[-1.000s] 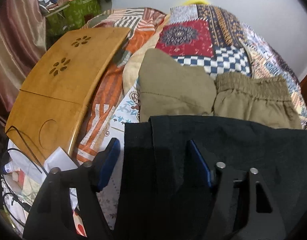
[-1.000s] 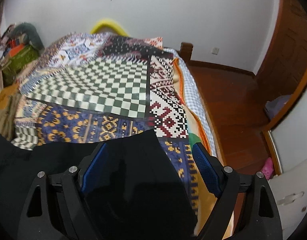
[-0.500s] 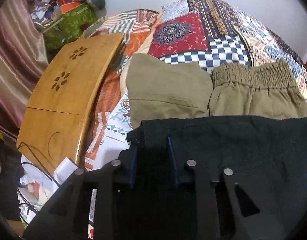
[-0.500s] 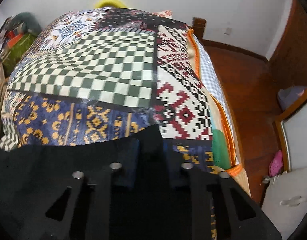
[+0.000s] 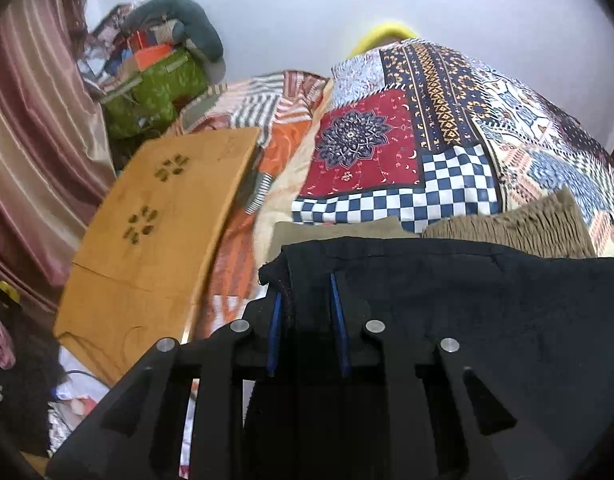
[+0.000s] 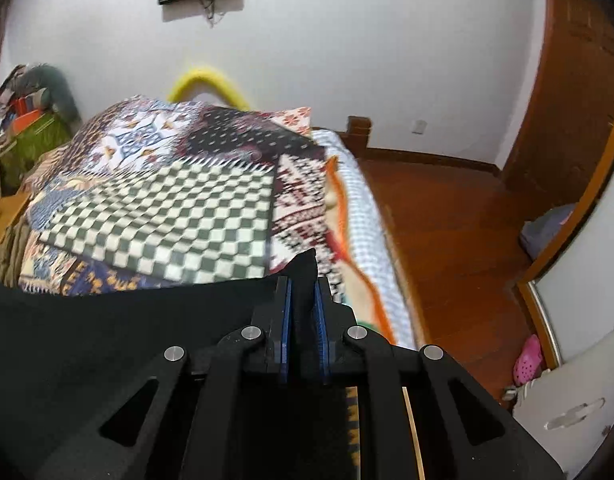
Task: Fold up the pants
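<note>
Black pants (image 5: 487, 312) hang across the lower half of the left wrist view, lifted off the patchwork quilt (image 5: 387, 148). My left gripper (image 5: 305, 292) pinches their left corner; its jaws are still closing, with the cloth pressed between the blue pads. In the right wrist view the black pants (image 6: 127, 320) stretch away to the left. My right gripper (image 6: 303, 284) grips their right corner, which sticks up between the pads; these jaws are also still closing.
Olive pants (image 5: 507, 228) lie folded on the quilt just beyond the black ones. A wooden lap table (image 5: 159, 240) sits on the bed's left side, with cluttered bags (image 5: 155, 88) behind it. The bed's right edge (image 6: 367, 220) drops to a wooden floor (image 6: 459, 232).
Both grippers went from wide open around the pants' corners to closed on them. Both then rose and tipped upward, lifting the black cloth off the quilt.
</note>
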